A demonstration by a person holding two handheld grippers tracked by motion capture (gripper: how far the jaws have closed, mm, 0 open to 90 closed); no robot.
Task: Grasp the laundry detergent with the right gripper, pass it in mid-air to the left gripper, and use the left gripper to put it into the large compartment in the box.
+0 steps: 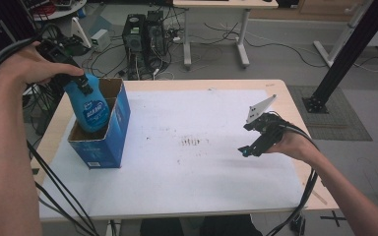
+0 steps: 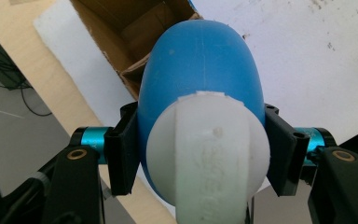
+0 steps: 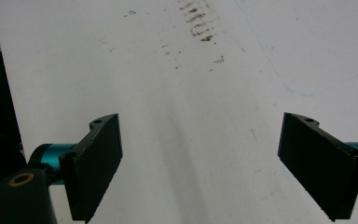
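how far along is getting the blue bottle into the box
Done: the left tongs are shut on the blue bottle near its white cap. In hand: the bottle's base sits inside the open blue box, its top above the rim. Left: lowering and release. The right tongs hang open over the white sheet.

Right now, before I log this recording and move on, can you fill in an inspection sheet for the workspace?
Surface: white sheet over a wooden table, brown smudges near the middle.
Job's things: blue bottle with a white cap, lower end inside the open blue carton.
Clutter: nothing seen.
Grippers: left gripper shut on the bottle near its cap; right gripper open, nothing between its fingers, low over the sheet.
Cables: black cables trail from both grippers off the near edge.
Surroundings: computer towers, floor wiring, desk legs, black frame.
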